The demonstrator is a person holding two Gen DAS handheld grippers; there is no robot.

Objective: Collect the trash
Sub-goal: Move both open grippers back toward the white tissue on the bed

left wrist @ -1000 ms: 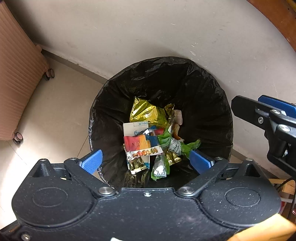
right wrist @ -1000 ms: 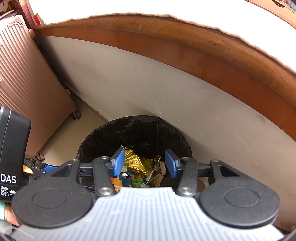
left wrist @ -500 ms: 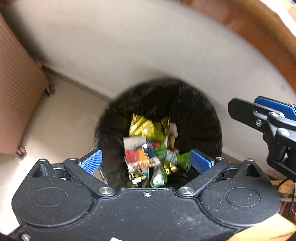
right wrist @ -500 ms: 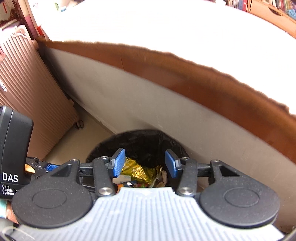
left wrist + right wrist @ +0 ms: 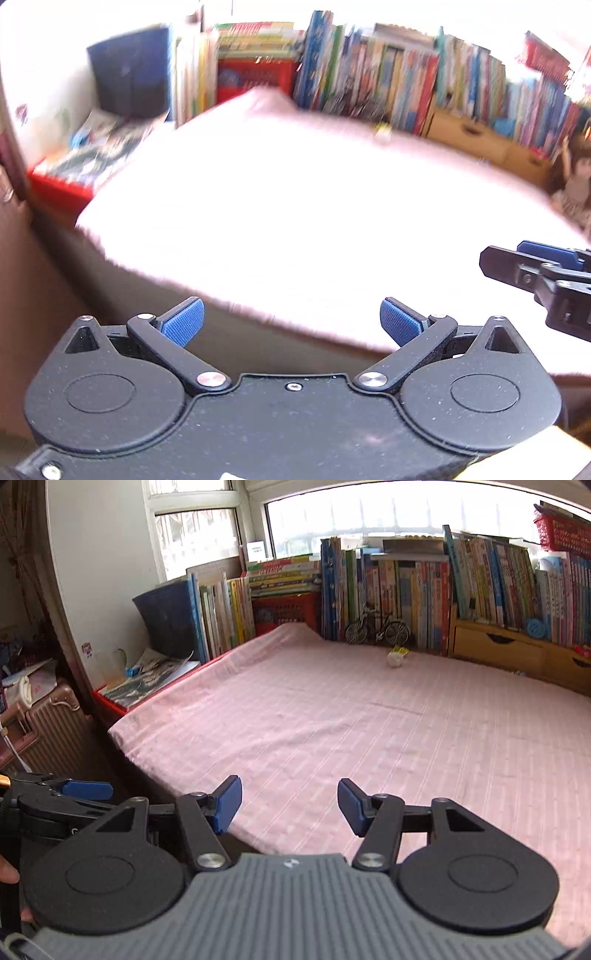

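Held the right gripper [image 5: 290, 805] with jaws spread and empty, just opened wider. Held the left gripper [image 5: 291, 321] released too, nothing between its jaws. Spotted a small crumpled white-and-yellow scrap [image 5: 396, 657] far ahead of both jaws, slightly to the right, on the pink striped bed sheet [image 5: 369, 738] near the upright books [image 5: 406, 587]. Judged the right jaws nearer; scrap's long axis too small to tell.
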